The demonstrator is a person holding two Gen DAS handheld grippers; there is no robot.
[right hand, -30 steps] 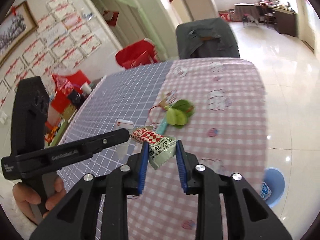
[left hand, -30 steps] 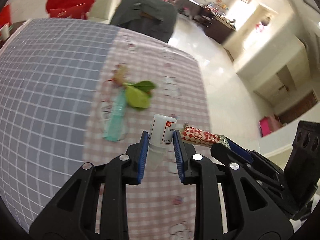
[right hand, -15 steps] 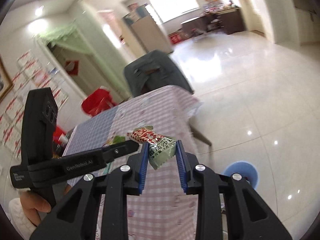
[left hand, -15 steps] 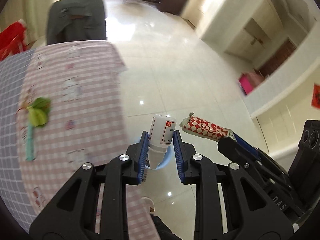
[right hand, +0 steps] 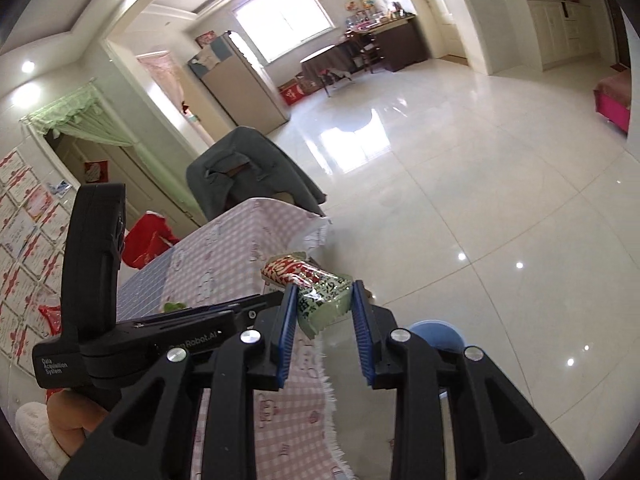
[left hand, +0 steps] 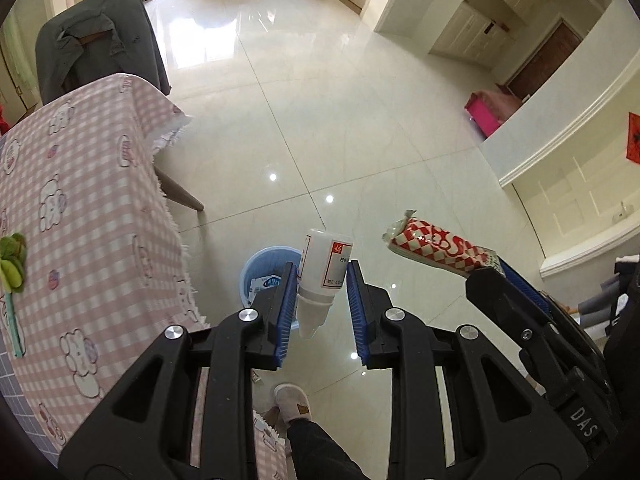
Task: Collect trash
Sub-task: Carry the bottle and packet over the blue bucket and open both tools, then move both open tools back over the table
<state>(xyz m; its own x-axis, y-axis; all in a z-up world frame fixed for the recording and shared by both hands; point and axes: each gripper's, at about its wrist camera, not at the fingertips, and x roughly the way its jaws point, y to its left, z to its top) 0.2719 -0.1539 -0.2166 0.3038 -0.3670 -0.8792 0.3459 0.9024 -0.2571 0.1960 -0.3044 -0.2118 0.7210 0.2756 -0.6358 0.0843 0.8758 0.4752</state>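
In the left wrist view, the left gripper has its jaws narrowed onto a small white bottle, pinched at the neck end with the labelled body sticking out toward twelve o'clock. It looks light, stiff and smooth, so likely slippery; a hold on the wider body would seem safer. The blue bin sits on the floor just behind it, at about ten o'clock. At three o'clock, the right gripper is closed on a snack wrapper by its crimped end: thin, soft, crinkly, nearly weightless.

Wrist views, above shared bin
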